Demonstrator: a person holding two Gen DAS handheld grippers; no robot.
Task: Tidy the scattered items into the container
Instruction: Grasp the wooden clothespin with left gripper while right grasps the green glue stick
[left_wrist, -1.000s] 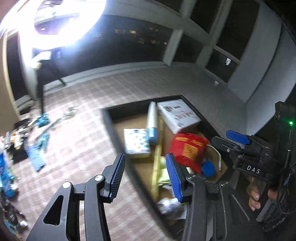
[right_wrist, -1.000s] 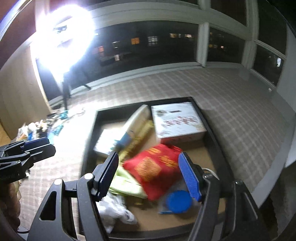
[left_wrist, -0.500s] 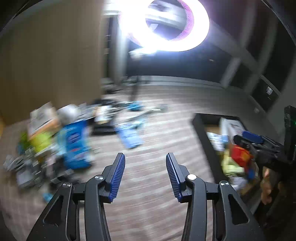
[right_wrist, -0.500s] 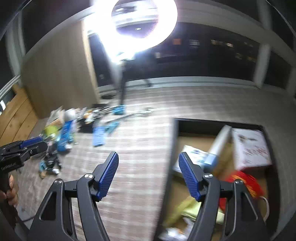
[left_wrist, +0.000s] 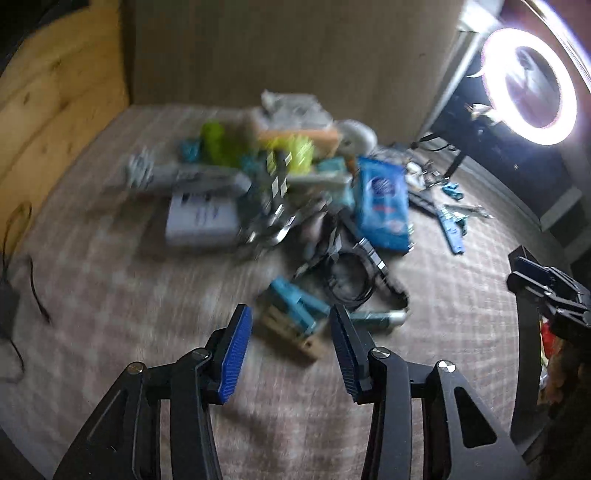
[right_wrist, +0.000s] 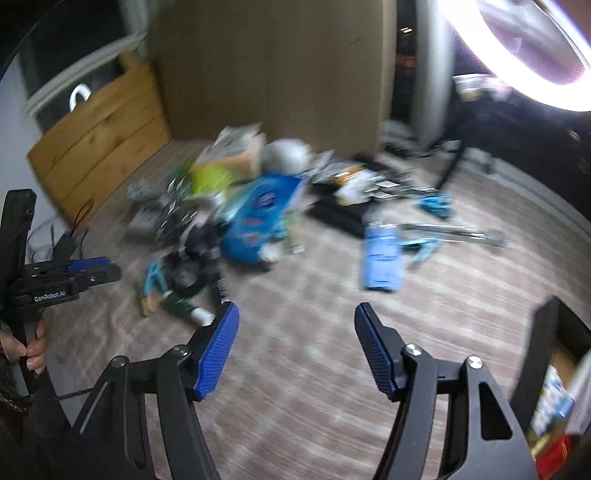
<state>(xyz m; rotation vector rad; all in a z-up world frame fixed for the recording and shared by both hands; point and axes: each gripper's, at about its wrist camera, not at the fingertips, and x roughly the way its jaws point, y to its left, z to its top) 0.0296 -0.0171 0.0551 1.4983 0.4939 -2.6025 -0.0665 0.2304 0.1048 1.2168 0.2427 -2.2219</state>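
Left gripper (left_wrist: 290, 341): fingers spread, nothing between them, hanging above the checked carpet (left_wrist: 110, 295); jaws have just been closing slightly.
Right gripper (right_wrist: 295, 347): fingers spread wider, nothing between them, over bare carpet; jaws have just been closing.
Scattered items (left_wrist: 280, 192): 1 blurred heap on the carpet at 12 o'clock of the left gripper, before a brown wall. Contents made out: blue packet (left_wrist: 382, 206) at 1 o'clock, white box (left_wrist: 201, 219) at 11 o'clock, yellow-green object (left_wrist: 218, 144) farther back, black cable coil (left_wrist: 349, 280) and teal tool (left_wrist: 295, 306) nearest the fingers.
Container (right_wrist: 554, 369): black-walled, at 4 o'clock in the right wrist view, already holding packets.
Ring light (left_wrist: 530, 83): lit, at 2 o'clock.
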